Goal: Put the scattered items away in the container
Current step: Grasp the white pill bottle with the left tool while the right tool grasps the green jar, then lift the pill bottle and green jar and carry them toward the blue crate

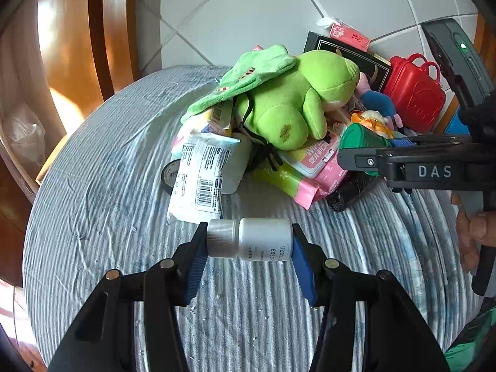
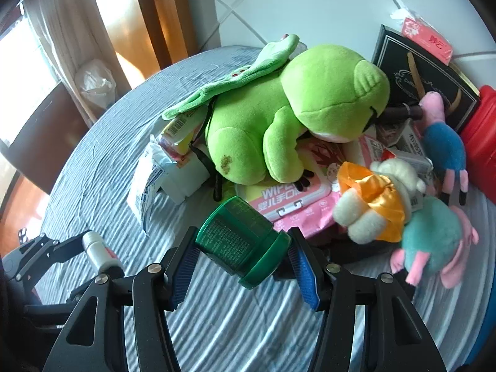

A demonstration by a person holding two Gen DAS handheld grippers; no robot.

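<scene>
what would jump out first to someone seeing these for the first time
A big lime-green plush frog sprawls on top of the pile of packets and toys on the grey striped cloth. In front of it, the left gripper clamps a small white plastic bottle and the right gripper a dark green lidded jar.

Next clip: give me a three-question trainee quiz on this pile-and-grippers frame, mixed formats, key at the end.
1. True or false: the left gripper is shut on the white bottle.
2. What does the right gripper hold? A) roll of tape B) green jar C) red case
3. Fill in: the green frog plush rests partly on a pink pack of ____.

Key: 1 true; 2 B; 3 wipes.
</scene>
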